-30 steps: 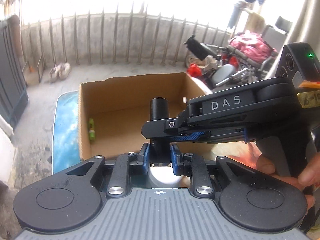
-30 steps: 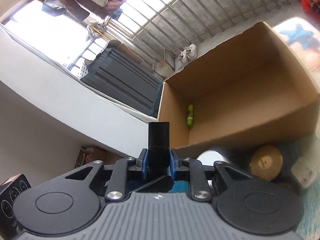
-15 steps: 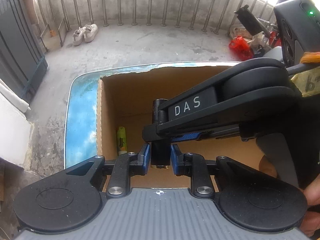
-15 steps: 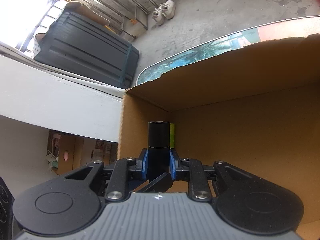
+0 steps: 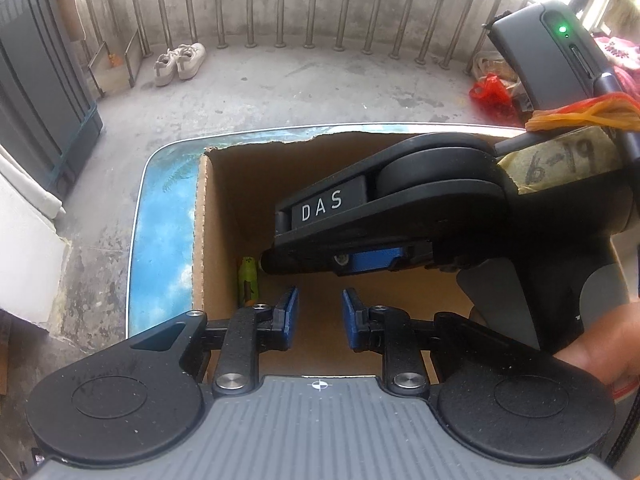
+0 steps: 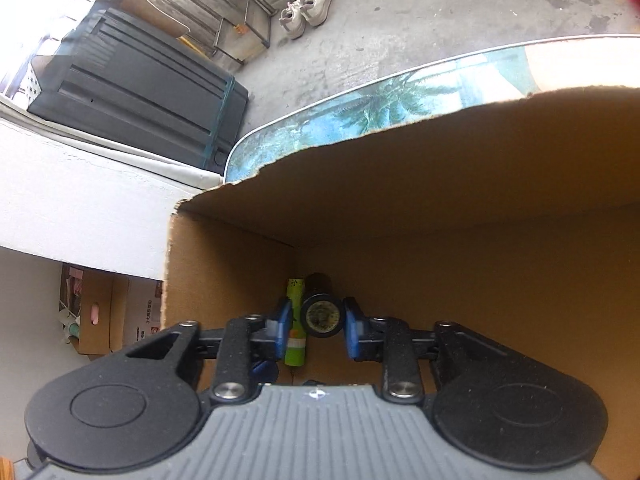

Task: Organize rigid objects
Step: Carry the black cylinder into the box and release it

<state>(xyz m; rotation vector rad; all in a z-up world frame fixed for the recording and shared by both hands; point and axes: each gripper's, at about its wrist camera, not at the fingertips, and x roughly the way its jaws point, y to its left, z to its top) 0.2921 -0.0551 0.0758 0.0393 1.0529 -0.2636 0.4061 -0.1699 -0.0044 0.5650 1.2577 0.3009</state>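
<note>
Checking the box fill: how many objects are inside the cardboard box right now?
2. A green cylindrical tube lies along the left wall of the brown cardboard box; a black cylindrical tube lies right beside it, between the open right claw fingers. More may be hidden behind the claws.

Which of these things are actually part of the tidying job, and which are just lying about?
Part of the job:
- brown cardboard box
- black cylindrical tube
- green plastic tube
- left gripper
- right gripper

Just lying about:
- pair of white sneakers
- red plastic bag
- dark grey cabinet
</note>
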